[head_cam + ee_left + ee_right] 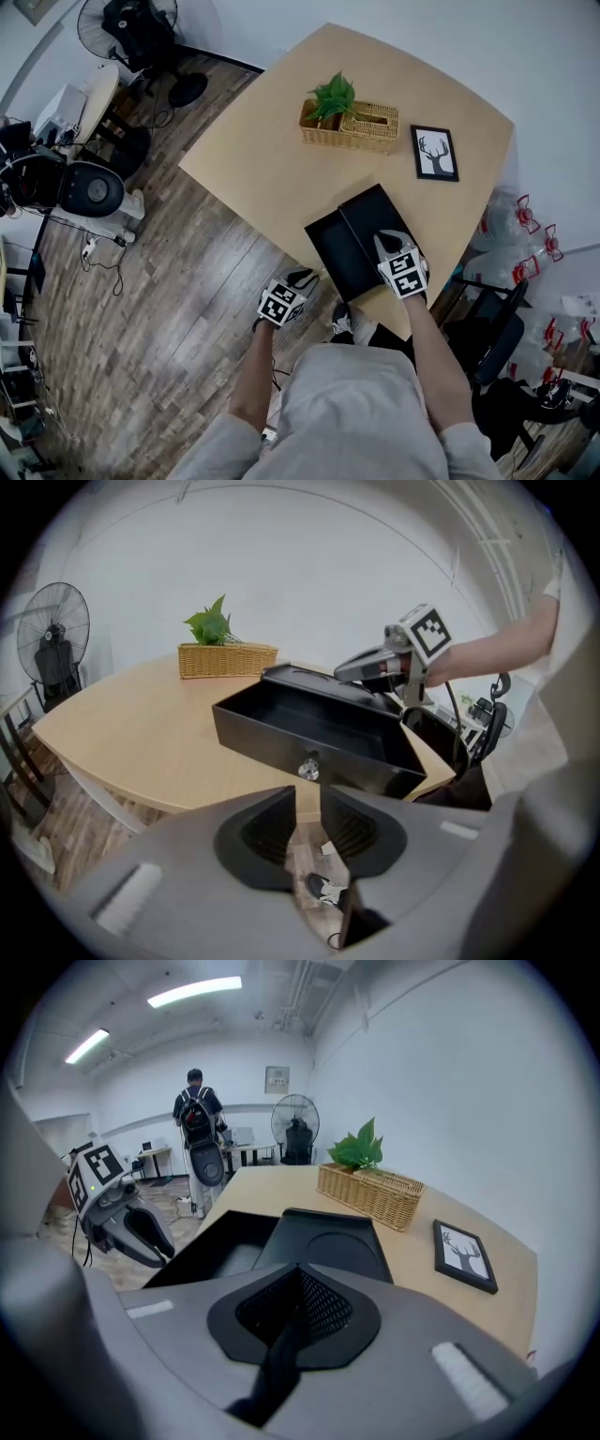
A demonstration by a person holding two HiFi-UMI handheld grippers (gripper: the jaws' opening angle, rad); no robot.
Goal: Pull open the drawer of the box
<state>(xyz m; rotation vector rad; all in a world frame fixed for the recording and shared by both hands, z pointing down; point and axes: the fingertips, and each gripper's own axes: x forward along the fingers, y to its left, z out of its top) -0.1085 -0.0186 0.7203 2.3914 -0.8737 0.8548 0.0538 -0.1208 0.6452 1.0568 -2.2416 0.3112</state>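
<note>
Drawer (314, 726) stands open. Our left claw (308, 797) sits slightly apart below the knob (307, 769), and our right claw (298, 1271), closed, is over the box (328, 1239). Only withdrawal seems left.

Noted left gripper (307, 794) with jaws a little apart and nothing between them, tips just short of the clear knob (307, 768) on the black drawer (309, 731). Found drawer standing out past the edge of the wooden table (122, 733), with right gripper (349, 670) resting on the box (300, 679) behind it. Logged wicker basket (227, 660) with green plant (212, 625) farther back on the table, standing fan (53, 639) at far left.
</note>
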